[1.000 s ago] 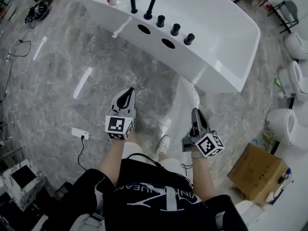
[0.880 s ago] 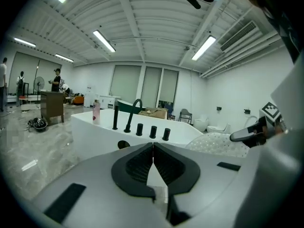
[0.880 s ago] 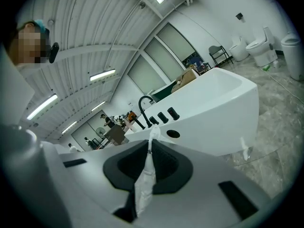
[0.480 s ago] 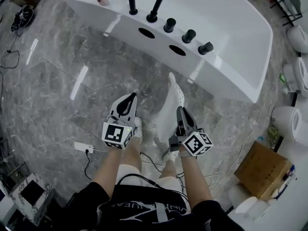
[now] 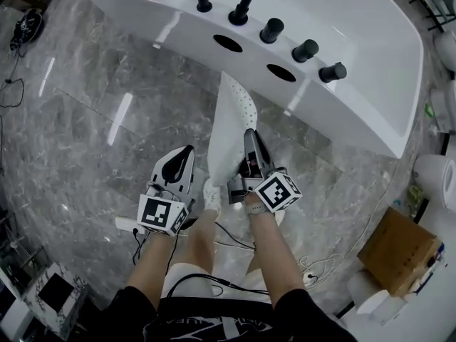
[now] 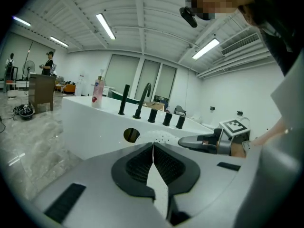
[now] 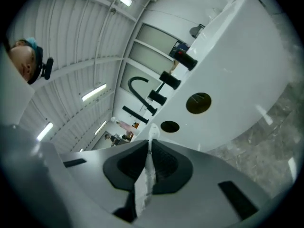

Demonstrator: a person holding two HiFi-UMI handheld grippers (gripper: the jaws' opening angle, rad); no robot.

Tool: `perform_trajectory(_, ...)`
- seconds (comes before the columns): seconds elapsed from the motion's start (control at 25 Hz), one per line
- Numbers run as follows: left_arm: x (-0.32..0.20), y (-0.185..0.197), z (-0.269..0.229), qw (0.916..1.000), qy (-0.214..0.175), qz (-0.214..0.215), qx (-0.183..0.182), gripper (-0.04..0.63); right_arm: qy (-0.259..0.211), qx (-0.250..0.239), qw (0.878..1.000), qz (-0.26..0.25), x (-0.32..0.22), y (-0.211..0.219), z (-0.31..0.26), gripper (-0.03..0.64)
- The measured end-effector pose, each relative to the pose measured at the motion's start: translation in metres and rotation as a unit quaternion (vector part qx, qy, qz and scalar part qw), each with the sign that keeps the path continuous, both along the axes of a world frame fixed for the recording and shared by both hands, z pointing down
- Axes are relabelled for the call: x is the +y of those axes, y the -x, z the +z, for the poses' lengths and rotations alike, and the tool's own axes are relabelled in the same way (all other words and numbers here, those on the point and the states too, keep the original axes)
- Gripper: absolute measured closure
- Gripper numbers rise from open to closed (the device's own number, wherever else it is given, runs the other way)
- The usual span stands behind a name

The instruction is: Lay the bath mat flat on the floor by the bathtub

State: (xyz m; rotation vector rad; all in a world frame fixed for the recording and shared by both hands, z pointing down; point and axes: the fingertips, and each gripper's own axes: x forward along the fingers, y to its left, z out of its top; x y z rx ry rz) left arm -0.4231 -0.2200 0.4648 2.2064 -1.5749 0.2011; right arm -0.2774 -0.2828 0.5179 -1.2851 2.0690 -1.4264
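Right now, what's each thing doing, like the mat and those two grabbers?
bath mat, held up off the floor, not laid flat yet
right gripper, shut on the bath mat's edge
left gripper, shut, beside the bath mat

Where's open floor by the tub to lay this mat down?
Bare floor runs along the bathtub front, left of the bath mat. Crowded: cardboard box and cables to the right, power strip by the feet.

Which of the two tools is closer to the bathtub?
Right. The right tool, gripping the bath mat, reaches nearest the bathtub wall; the left tool hangs farther back beside it.
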Motion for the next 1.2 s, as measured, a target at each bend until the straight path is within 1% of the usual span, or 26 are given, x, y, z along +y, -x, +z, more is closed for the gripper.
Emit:
perform_trajectory(0.08,-0.003,-0.001,0.013,1.0,0.0,-0.007,0.007,0.574,0.016,-0.008,0.999,0.034,-0.008,-0.011,0.03,0.578)
perform_trajectory(0.16,-0.004,-0.009,0.026,0.9999,0.0,-0.008,0.011,0.574,0.031,0.011,0.998,0.049,-0.011,-0.026,0.07,0.578)
perform_trajectory(0.32,-0.008,-0.036,0.051,0.9999,-0.002,0.003,0.013,0.574,0.04,0.096,0.994,0.015,-0.012,-0.061,0.15,0.578)
perform_trajectory(0.44,-0.006,-0.057,0.069,0.9998,-0.001,0.017,0.004,0.574,0.055,0.137,0.989,0.016,-0.011,-0.102,0.194,0.578)
perform_trajectory(0.52,-0.004,-0.069,0.079,0.9998,0.001,0.02,-0.001,0.574,0.062,0.156,0.986,0.024,-0.007,-0.131,0.215,0.579)
perform_trajectory(0.68,-0.002,-0.097,0.093,0.9997,0.009,0.024,-0.003,0.574,0.076,0.174,0.98,0.051,0.002,-0.194,0.241,0.578)
perform_trajectory(0.92,-0.011,-0.152,0.105,0.9988,0.01,0.048,-0.002,0.574,0.098,0.194,0.973,0.082,0.018,-0.271,0.264,0.578)
perform_trajectory(1.12,-0.023,-0.193,0.106,0.9982,0.003,0.059,0.002,0.574,0.107,0.222,0.966,0.077,0.034,-0.315,0.273,0.578)
perform_trajectory(1.2,-0.026,-0.203,0.108,0.9984,0.002,0.057,-0.004,0.574,0.113,0.235,0.962,0.076,0.039,-0.331,0.277,0.578)
